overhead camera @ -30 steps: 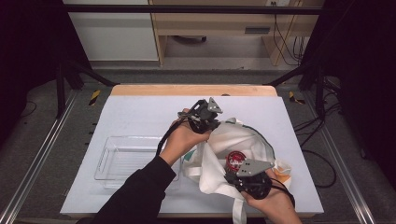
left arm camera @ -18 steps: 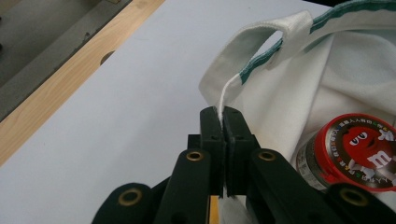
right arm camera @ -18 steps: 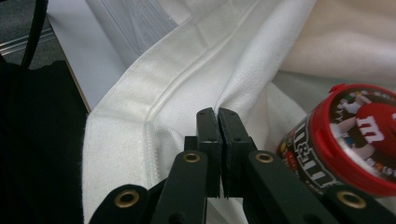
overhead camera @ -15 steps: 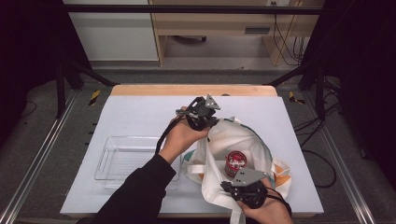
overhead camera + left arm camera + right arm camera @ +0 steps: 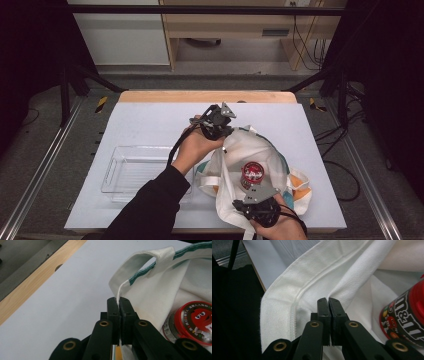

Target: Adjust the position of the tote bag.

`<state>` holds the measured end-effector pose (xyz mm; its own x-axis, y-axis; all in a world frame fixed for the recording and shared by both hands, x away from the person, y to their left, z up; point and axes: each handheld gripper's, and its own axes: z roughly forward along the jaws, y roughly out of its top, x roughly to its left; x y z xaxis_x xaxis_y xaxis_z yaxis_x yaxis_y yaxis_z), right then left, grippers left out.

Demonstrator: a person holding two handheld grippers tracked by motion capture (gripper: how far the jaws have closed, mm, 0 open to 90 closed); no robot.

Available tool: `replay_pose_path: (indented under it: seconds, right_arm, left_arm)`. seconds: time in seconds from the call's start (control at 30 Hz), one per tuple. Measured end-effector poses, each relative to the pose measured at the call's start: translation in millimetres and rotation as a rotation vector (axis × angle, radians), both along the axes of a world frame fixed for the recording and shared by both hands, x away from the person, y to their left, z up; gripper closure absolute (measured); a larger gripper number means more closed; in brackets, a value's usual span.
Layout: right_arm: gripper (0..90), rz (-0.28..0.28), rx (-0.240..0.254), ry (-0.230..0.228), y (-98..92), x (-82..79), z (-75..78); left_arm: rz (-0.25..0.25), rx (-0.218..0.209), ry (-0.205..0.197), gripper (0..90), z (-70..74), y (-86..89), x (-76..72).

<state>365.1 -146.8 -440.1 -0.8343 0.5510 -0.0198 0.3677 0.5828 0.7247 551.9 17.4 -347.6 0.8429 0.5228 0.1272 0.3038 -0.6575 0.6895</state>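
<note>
A white cloth tote bag [image 5: 235, 150] with green trim lies open on the white table [image 5: 150, 120], with a red M&M's can [image 5: 251, 174] standing inside it. My left gripper [image 5: 223, 135] is shut on the bag's far rim, and the thin cloth edge [image 5: 155, 290] runs up from between the closed jaws [image 5: 119, 301]. The can's red lid [image 5: 192, 320] shows just to the right. At the table's near edge, my right gripper [image 5: 241, 204] is shut on the near rim. There a fold of the hemmed white cloth [image 5: 312, 277] is pinched at the jaw tips [image 5: 327, 301], with the can [image 5: 407, 312] to the right.
A clear plastic tray [image 5: 131, 170] sits left of the bag, partly under the left forearm's dark sleeve. Orange and teal cloth [image 5: 300, 182] pokes out at the bag's right side. A wooden strip [image 5: 200, 96] marks the table's far edge.
The right gripper has drawn the bag's near rim toward the table's near edge, widening the mouth and baring the can. The left gripper has stayed where it was.
</note>
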Motion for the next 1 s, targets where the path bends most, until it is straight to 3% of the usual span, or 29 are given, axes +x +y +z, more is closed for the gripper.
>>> replay_pose_path:
  seconds: [0.17,0.33,1.0]
  right_arm:
    - [88.7,0.012,-0.009,0.007,2.0,2.0,-3.6]
    - [88.7,0.006,0.013,0.017,-0.8,2.8,-3.5]
    - [88.9,0.026,-0.032,-0.033,4.4,-0.9,-6.0]
  left_arm:
    - [0.005,0.013,-0.004,88.4,-4.2,-4.6,1.3]
    - [0.018,0.021,0.009,88.4,-10.7,-7.3,8.1]
    - [0.036,0.043,0.01,88.3,-16.5,-14.8,13.5]
